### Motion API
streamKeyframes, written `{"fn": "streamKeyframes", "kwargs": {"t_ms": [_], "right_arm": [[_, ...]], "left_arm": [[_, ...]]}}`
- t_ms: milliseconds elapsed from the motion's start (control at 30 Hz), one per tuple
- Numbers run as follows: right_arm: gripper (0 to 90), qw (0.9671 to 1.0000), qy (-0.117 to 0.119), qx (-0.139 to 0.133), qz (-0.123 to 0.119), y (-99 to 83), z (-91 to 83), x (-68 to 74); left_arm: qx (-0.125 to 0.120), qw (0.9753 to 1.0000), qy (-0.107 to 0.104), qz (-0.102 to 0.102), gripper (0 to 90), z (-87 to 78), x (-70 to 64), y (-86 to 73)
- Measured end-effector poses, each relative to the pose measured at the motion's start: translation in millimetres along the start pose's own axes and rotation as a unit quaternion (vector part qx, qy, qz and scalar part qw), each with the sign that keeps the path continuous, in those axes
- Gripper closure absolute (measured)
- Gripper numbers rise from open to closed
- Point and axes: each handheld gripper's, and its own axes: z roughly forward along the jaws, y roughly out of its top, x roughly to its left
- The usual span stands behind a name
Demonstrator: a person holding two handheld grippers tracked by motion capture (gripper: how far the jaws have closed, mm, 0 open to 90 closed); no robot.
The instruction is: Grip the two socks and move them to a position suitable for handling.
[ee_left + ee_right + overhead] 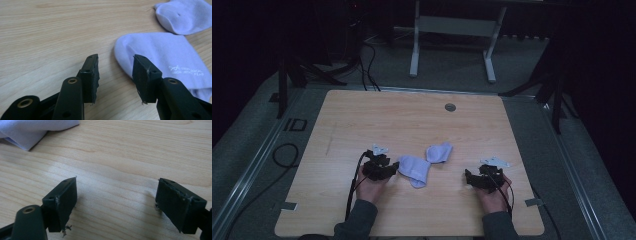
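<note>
1. While the high view is showing the whole table, it is leaving the jaws too small and dark to read; the two gripper views are filling that in.
2. The left gripper is sitting with its jaws partly apart and holding nothing, the rounded end of the near sock lying just beyond its fingertips (one tip is overlapping the sock's edge in that view, though whether it is touching I cannot tell).
3. That view is also picking up small white lettering on the near sock, and the far sock lying past it, close by.
4. The right gripper is resting with its jaws spread wide over bare wood, gripping nothing; a corner of a pale sock is lying well beyond it.
5. From above, both socks are lying between the two hands, nearer the left hand than the right hand.
6. A round grommet is sitting near the table's far edge, and a grey frame and cables are lying on the floor beyond.
</note>
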Motion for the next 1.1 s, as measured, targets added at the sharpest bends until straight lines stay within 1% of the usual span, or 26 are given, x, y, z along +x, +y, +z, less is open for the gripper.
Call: {"fn": "streamKeyframes", "kwargs": {"t_ms": [67,100,133,233,267,300,333,400,433,467,533,600,633,667,700,733,800,833,867,900,967,1000,1033,1067,1100], "right_arm": [[17.2,1.0,0.0,0.0,0.0,0.0,0.0,0.0],[17.2,1.0,0.0,0.0,0.0,0.0,0.0,0.0],[17.2,1.0,0.0,0.0,0.0,0.0,0.0,0.0],[17.2,1.0,0.0,0.0,0.0,0.0,0.0,0.0],[17.2,1.0,0.0,0.0,0.0,0.1,0.0,0.0],[17.2,1.0,0.0,0.0,0.0,0.1,0.0,0.0],[17.2,1.0,0.001,0.0,-0.001,0.1,0.1,0.0],[17.2,1.0,0.001,0.0,-0.001,0.1,0.1,-0.1],[17.2,1.0,0.001,0.0,-0.001,0.1,0.1,-0.1],[17.2,1.0,0.001,0.0,-0.002,0.1,0.1,-0.1],[17.2,1.0,0.001,0.0,-0.002,0.1,0.2,-0.1],[17.2,1.0,0.002,0.0,-0.002,0.1,0.2,0.0],[17.2,1.0,0.003,0.0,-0.002,0.1,0.2,0.0],[17.3,1.0,0.003,0.0,-0.003,0.2,0.2,0.1],[17.3,1.0,0.003,0.0,-0.003,0.2,0.2,0.1],[17.2,1.0,0.003,0.0,-0.003,0.2,0.2,0.1],[17.2,1.0,0.004,0.0,-0.003,0.2,0.2,0.1],[17.2,1.0,0.004,0.0,-0.004,0.2,0.2,0.1],[17.2,1.0,0.004,0.0,-0.004,0.2,0.2,0.1],[17.2,1.0,0.004,0.0,-0.004,0.2,0.2,0.1],[17.2,1.0,0.004,0.0,-0.004,0.2,0.2,0.2],[17.2,1.0,0.004,0.0,-0.004,0.2,0.3,0.2],[17.2,1.0,0.004,0.0,-0.004,0.2,0.2,0.1],[17.2,1.0,0.004,0.0,-0.005,0.2,0.2,0.1],[17.2,1.0,0.004,0.0,-0.005,0.2,0.2,0.1]], "left_arm": [[0.004,1.0,-0.002,0.003,55.1,2.5,-2.7,1.9],[0.01,0.9999,-0.003,0.008,55.1,5.8,-5.6,3.6],[0.01,0.9999,-0.003,0.008,55.1,5.8,-5.6,3.6],[0.022,0.9997,-0.002,0.012,55.5,11.9,-8.6,4.6],[0.027,0.9995,-0.001,0.013,58.2,13.7,-9.5,4.5],[0.031,0.9994,0.002,0.018,58.2,15.1,-10.6,4.1],[0.033,0.9991,0.003,0.027,63.4,16.5,-13.4,3.5],[0.033,0.999,0.003,0.03,71.6,16.5,-14.7,3.4],[0.032,0.999,0.0,0.032,71.6,16.2,-15.7,3.6],[0.031,0.999,-0.001,0.034,80.8,15.6,-16.4,4.0],[0.028,0.9988,-0.008,0.038,85.9,13.7,-18.2,5.5],[0.027,0.9983,-0.018,0.048,86.9,10.5,-21.2,8.2],[0.024,0.9981,-0.019,0.054,87.2,8.7,-23.7,9.6],[0.016,0.9977,-0.023,0.062,87.3,4.6,-28.9,12.9],[0.016,0.9977,-0.023,0.062,87.3,4.6,-28.9,12.9],[0.007,0.9971,-0.03,0.07,87.4,0.6,-33.8,16.4],[-0.003,0.9965,-0.038,0.075,87.4,-3.1,-39.8,19.4],[-0.003,0.9965,-0.038,0.075,87.3,-3.1,-39.8,19.4],[-0.009,0.9953,-0.044,0.086,87.3,-6.8,-45.7,22.3],[-0.009,0.9953,-0.044,0.086,87.3,-6.8,-45.7,22.3],[-0.017,0.9943,-0.05,0.093,87.2,-10.4,-51.7,24.5],[-0.023,0.9931,-0.057,0.099,87.2,-13.7,-57.2,26.2],[-0.023,0.9931,-0.057,0.099,87.2,-13.7,-57.2,26.2],[-0.028,0.992,-0.063,0.105,87.2,-16.6,-62.7,27.2],[-0.028,0.992,-0.063,0.105,87.2,-16.6,-62.7,27.2]]}}
